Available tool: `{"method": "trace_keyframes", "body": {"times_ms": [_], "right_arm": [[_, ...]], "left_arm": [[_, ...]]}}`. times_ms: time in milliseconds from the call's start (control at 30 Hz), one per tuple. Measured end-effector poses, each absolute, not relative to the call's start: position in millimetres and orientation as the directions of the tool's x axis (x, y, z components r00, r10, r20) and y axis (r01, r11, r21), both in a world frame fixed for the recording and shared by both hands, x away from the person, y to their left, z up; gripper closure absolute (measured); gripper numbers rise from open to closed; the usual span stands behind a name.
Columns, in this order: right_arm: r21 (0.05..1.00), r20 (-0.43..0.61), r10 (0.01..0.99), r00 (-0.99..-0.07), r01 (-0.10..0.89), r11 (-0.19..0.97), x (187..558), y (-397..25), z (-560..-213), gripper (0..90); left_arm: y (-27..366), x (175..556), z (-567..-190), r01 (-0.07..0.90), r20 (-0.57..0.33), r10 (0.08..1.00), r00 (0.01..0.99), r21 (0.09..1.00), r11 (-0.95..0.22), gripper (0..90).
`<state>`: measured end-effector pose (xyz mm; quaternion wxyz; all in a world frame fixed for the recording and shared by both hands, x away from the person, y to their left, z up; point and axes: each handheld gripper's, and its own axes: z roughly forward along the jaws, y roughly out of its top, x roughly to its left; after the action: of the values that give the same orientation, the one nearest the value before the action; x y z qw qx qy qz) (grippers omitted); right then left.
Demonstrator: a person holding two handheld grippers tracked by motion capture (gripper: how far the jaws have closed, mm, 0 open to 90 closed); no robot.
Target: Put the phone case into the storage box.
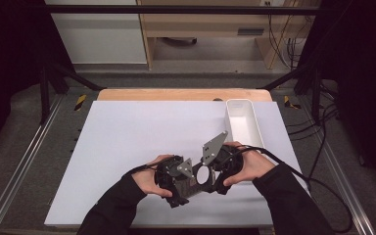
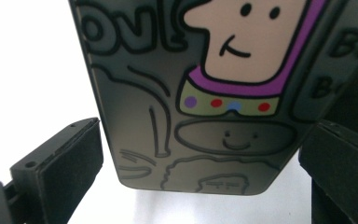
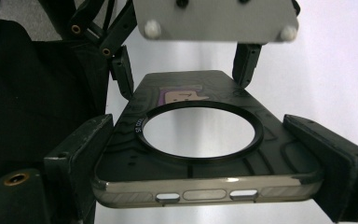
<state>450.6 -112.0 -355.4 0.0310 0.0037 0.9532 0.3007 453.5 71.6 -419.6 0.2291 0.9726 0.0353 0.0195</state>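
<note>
Here, cartoon phone case [image 3: 205,154], lettering perhaps "ov", gripped by both left tool [image 1: 176,188] and right tool [image 1: 214,182].

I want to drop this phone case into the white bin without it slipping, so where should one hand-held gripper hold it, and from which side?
Grip the phone case across its two long side edges, near the end with the port cutouts, coming in from that short end. It is thin, flat and held level, with straight parallel edges that suit flat jaws. Avoid the round ring opening. The white bin lies beyond the right hand-held gripper.
</note>
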Motion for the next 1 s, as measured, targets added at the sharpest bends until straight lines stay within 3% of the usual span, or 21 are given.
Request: {"method": "trace_keyframes", "body": {"times_ms": [400, 700, 1000], "right_arm": [[0.561, -0.065, 0.013, -0.998, -0.026, 0.827, 451.2, -104.8, -353.3, 12.2], [0.557, -0.067, 0.01, -0.998, -0.029, 0.83, 451.0, -104.8, -353.2, 12.2], [0.563, -0.074, 0.009, -0.997, -0.034, 0.826, 450.0, -105.6, -352.6, 12.0]], "left_arm": [[65.9, 452.7, -423.3, 0.048, 0.028, 0.066, 0.997, 0.422, -0.905, 1.2], [64.8, 451.2, -424.2, 0.029, 0.053, 0.056, 0.997, 0.412, -0.911, 10.4], [66.1, 449.8, -422.7, 0.015, 0.072, 0.05, 0.996, 0.42, -0.907, 11.3]]}}
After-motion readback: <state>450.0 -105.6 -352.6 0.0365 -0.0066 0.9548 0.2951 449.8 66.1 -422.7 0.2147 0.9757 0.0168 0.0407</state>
